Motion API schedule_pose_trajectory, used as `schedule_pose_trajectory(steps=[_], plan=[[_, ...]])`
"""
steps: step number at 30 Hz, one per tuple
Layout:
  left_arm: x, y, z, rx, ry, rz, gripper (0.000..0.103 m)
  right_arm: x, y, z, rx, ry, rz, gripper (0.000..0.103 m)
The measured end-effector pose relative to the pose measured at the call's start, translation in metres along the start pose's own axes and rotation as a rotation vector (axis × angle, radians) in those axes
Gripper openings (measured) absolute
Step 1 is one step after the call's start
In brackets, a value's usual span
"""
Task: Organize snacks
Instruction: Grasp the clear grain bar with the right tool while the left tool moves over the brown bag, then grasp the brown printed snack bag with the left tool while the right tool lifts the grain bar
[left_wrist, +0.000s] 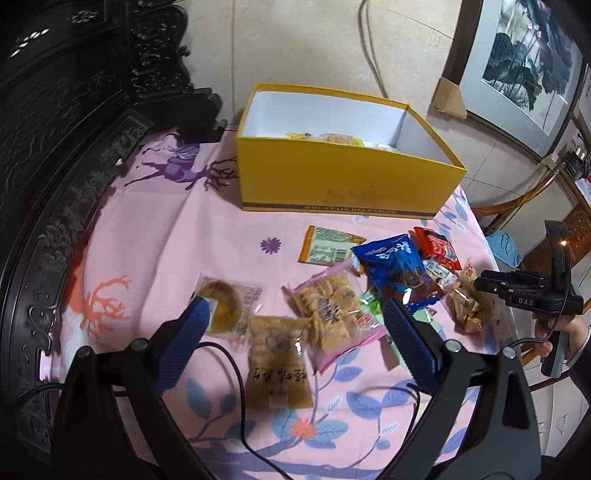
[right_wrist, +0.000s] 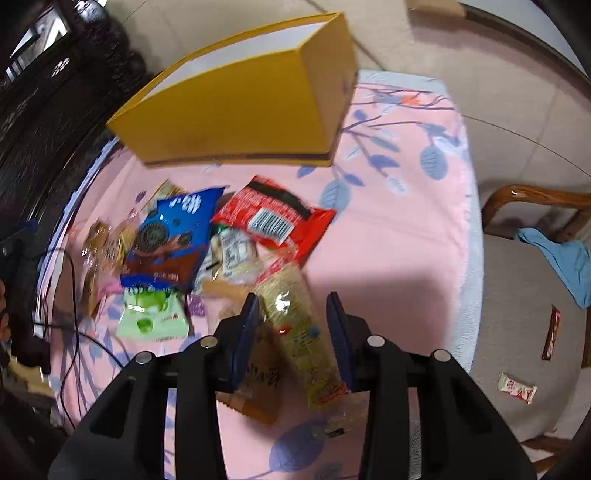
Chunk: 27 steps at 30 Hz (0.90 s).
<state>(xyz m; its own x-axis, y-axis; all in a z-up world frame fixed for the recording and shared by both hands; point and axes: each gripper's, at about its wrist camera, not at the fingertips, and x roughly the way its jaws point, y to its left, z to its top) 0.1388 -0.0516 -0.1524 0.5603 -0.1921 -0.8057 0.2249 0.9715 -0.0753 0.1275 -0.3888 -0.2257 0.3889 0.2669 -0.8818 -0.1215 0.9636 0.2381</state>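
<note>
The right gripper (right_wrist: 291, 325) straddles a clear, yellowish packet of pale snacks (right_wrist: 295, 314) – fingers narrowed, pads not pressing it. The left gripper (left_wrist: 295, 325) gapes wide above two clear biscuit packets (left_wrist: 325, 314). More wrappers litter the pink leaf-printed cloth (right_wrist: 388, 236) before an open yellow cardboard box (left_wrist: 343, 177) – carved dark wooden furniture (left_wrist: 66, 110) alongside.
</note>
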Motion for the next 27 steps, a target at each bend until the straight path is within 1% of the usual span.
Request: schedule_pose_trajectory(steps=[2,4,8,10,11,13,16,17,20,22,24,27], plan=[[0.0,0.007,-0.005,-0.012,0.006,0.01,0.097,0.004,0.001,-0.003,-0.013,0.008,0.001,0.04],[0.001,0.015,-0.011,-0.028,0.022,0.028,0.097,0.011,-0.003,-0.004,0.008,0.012,-0.003,0.04],[0.004,0.034,-0.025,-0.064,0.045,0.067,0.097,0.013,-0.007,-0.01,0.09,-0.031,-0.009,0.039],[0.007,0.043,-0.035,-0.073,0.064,0.081,0.097,0.012,-0.005,-0.017,0.149,-0.052,-0.008,0.037],[0.009,0.046,-0.039,-0.074,0.073,0.085,0.097,0.012,-0.001,-0.022,0.177,-0.055,0.007,0.034],[0.016,0.047,-0.047,-0.062,0.09,0.087,0.097,0.013,0.01,-0.031,0.2,-0.056,0.029,0.031],[0.033,0.039,-0.056,-0.017,0.121,0.067,0.097,0.015,0.036,-0.045,0.21,-0.053,0.057,0.03],[0.038,0.035,-0.059,-0.005,0.126,0.059,0.097,0.016,0.044,-0.049,0.215,-0.071,0.06,0.03],[0.055,0.025,-0.063,0.022,0.135,0.035,0.097,0.02,0.068,-0.063,0.243,-0.071,0.091,0.03],[0.065,0.019,-0.066,0.039,0.143,0.015,0.097,0.021,0.078,-0.067,0.243,-0.071,0.089,0.03],[0.073,0.015,-0.068,0.05,0.142,0.019,0.097,0.022,0.087,-0.071,0.251,-0.068,0.093,0.03],[0.086,0.015,-0.068,0.043,0.141,0.001,0.097,0.019,0.096,-0.075,0.237,-0.078,0.062,0.03]])
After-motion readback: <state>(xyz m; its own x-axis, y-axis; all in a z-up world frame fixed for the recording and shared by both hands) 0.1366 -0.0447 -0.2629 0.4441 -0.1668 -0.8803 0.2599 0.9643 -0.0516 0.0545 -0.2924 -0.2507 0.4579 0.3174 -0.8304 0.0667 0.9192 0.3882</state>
